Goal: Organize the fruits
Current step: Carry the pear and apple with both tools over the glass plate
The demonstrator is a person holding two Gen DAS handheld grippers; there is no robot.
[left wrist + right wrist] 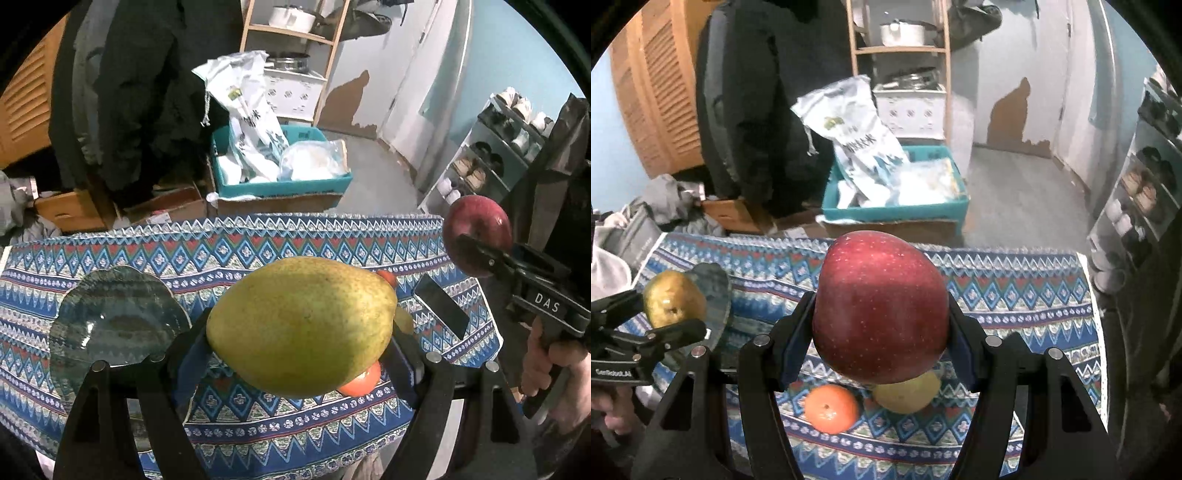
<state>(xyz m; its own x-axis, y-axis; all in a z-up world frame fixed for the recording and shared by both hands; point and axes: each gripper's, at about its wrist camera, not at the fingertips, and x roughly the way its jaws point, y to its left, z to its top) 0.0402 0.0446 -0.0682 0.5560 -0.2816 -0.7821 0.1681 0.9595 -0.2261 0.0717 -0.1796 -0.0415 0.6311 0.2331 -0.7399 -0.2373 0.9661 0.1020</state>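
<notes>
We see the left claw [301, 345] pinching a yellow-green pear [301, 325] above the patterned desk [258, 243], its long axis lying across the picture, narrower end toward the right. The right claw [881, 332] pinches a red apple [881, 306], also held clear of the cloth. Only the left view shows the dark phone [441, 308] lying on the cloth and the full glass plate [118, 317]. Only the right view shows a whole orange [831, 408] and a second yellowish fruit [908, 393] resting just beside each other under the apple.
</notes>
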